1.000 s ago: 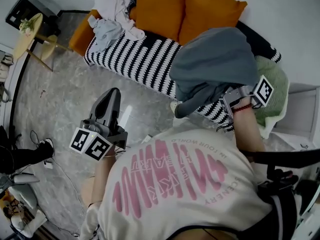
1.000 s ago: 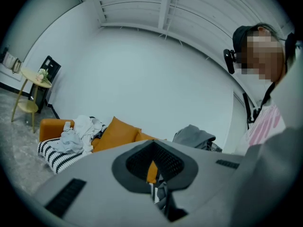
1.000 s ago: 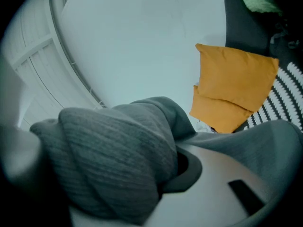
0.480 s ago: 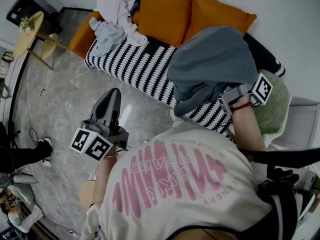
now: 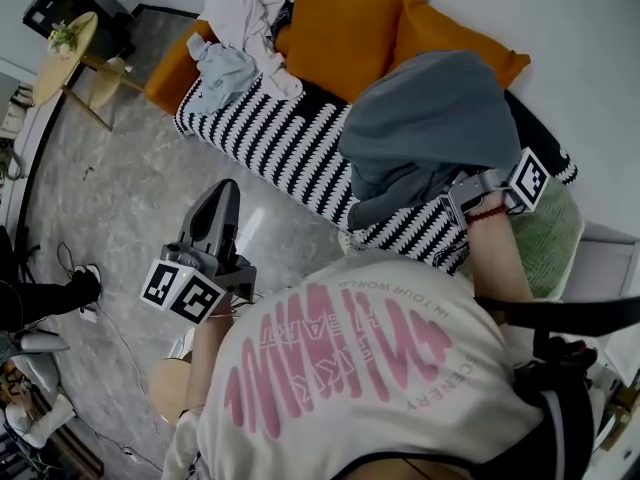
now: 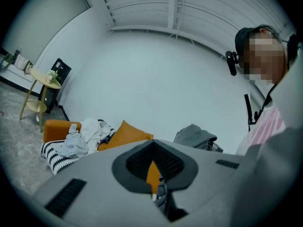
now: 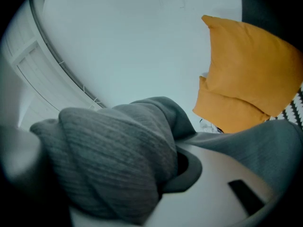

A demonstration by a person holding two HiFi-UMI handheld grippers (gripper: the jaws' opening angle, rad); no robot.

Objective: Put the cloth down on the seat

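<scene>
A bulky grey cloth (image 5: 425, 118) hangs bunched over my right gripper (image 5: 468, 190), which is shut on it; the jaws are buried in the fabric. In the right gripper view the cloth (image 7: 113, 160) fills the space between the jaws. It is held above the right end of the seat, a sofa with a black-and-white striped cover (image 5: 270, 133). My left gripper (image 5: 222, 203) is shut and holds nothing, over the floor in front of the sofa. From the left gripper (image 6: 154, 169) the grey cloth (image 6: 195, 137) shows at the right.
Two orange cushions (image 5: 345, 23) lean against the sofa back. A pile of pale clothes (image 5: 240, 38) lies at the seat's left end. A green throw (image 5: 550, 238) sits right of the sofa. A small round side table (image 5: 65, 53) stands at the far left on the marble floor.
The sofa and cushions have slid right in the head view, so the held cloth now hangs a little further left along the seat. Both grippers keep their grip state.
</scene>
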